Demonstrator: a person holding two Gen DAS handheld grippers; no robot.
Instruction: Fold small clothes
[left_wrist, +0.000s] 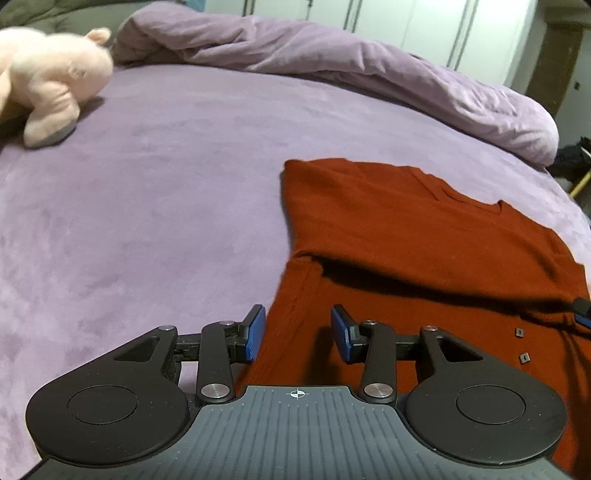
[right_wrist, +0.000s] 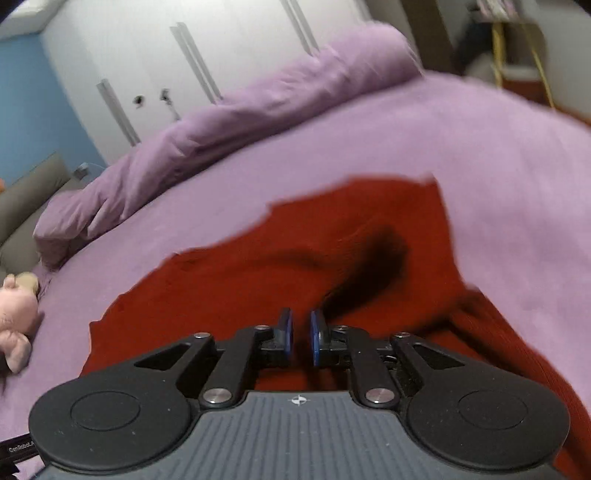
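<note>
A rust-red knit top lies on the purple bed, its upper part folded over the lower part. It also shows in the right wrist view, blurred. My left gripper is open, just above the garment's near left edge, holding nothing. My right gripper hovers over the garment with its blue pads a narrow gap apart and nothing between them. Its tip shows at the right edge of the left wrist view, at the fold.
A pink plush toy lies at the far left of the bed, and shows in the right wrist view. A bunched purple duvet runs along the far side. White wardrobe doors stand behind.
</note>
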